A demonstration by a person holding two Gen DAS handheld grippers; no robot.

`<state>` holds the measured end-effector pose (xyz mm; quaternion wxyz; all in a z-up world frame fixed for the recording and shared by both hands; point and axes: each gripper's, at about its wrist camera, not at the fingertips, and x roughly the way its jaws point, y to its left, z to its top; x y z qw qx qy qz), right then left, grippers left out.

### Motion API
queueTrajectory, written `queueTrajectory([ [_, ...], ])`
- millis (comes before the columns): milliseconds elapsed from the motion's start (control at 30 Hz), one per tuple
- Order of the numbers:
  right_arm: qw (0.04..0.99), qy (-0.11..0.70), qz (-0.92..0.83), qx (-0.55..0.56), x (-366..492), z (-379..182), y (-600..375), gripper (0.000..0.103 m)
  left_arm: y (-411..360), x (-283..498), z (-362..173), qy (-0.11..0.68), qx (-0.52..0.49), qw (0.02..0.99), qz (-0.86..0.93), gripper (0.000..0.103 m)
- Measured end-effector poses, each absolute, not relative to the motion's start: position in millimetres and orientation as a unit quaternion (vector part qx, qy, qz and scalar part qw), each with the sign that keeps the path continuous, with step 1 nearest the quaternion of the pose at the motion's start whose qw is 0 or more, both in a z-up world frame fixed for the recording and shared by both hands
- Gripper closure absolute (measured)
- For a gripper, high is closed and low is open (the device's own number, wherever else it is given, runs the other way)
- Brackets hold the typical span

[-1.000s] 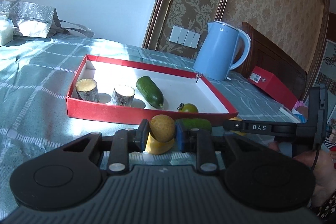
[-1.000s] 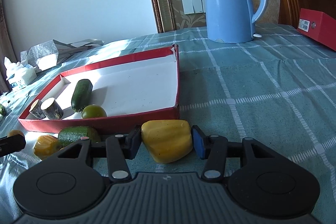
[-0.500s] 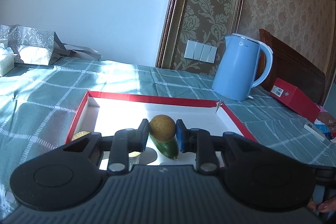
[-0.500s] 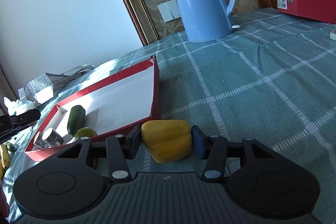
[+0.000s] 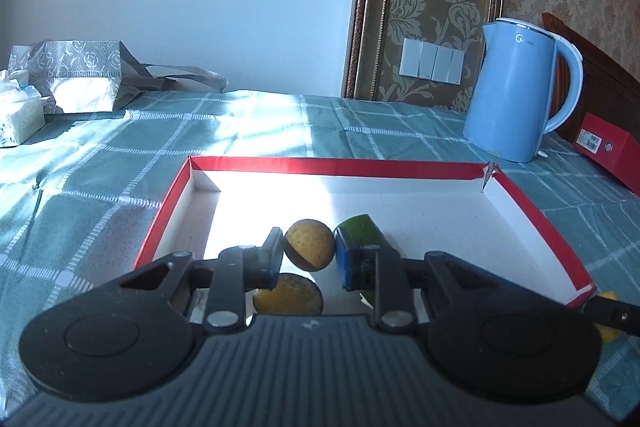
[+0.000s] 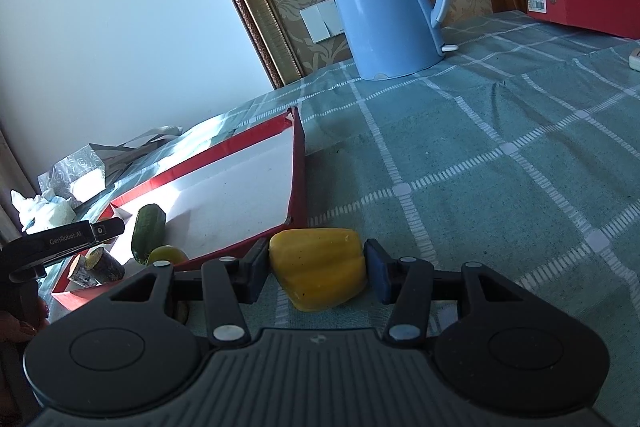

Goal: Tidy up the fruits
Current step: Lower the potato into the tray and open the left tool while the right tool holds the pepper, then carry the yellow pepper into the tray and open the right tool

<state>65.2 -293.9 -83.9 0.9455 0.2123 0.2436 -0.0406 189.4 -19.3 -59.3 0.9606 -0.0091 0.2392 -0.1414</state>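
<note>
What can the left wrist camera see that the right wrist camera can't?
Only the left wrist view shows the round brown fruit pinched in the left hand-held gripper. Only the right wrist view shows the yellow pepper clamped in the right hand-held gripper. Both show the red tray, the cucumber and the blue kettle.

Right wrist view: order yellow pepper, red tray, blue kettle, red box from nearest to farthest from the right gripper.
1. Yellow pepper, held between the right gripper fingers.
2. Red tray, just ahead, to the left.
3. Blue kettle, farther back, centre.
4. Red box, far right, table's back edge.
</note>
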Motion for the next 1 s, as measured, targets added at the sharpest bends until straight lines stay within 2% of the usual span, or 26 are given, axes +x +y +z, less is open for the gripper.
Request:
queueTrajectory([
  [133,0.946,0.243,-0.042,0.209,67,-83,-292,0.053,-21,192,-62,0.235,0.003,0.962,-0.139,0.078],
  [167,0.946,0.243,-0.043,0.209,66,-83,-292,0.053,-21,192,-63,0.234,0.004,0.962,-0.138,0.075],
  [267,0.946,0.242,-0.042,0.211,66,-83,-293,0.053,-19,195,-66,0.236,-0.003,0.962,-0.137,0.057],
  [300,0.946,0.243,-0.042,0.211,67,-83,-292,0.053,-17,195,-67,0.235,-0.006,0.963,-0.134,0.045],
  [367,0.946,0.242,-0.043,0.21,67,-83,-292,0.053,-13,194,-66,0.228,-0.015,0.964,-0.135,0.031],
  [500,0.946,0.24,-0.043,0.211,66,-83,-292,0.053,-7,185,-61,0.203,-0.017,0.971,-0.123,0.011],
  [733,0.949,0.226,-0.039,0.217,62,-82,-294,0.053,3,166,-54,0.175,-0.02,0.978,-0.108,0.0],
  [1000,0.958,0.203,-0.036,0.198,58,-75,-292,0.053,18,135,-56,0.17,-0.035,0.979,-0.11,0.0],
])
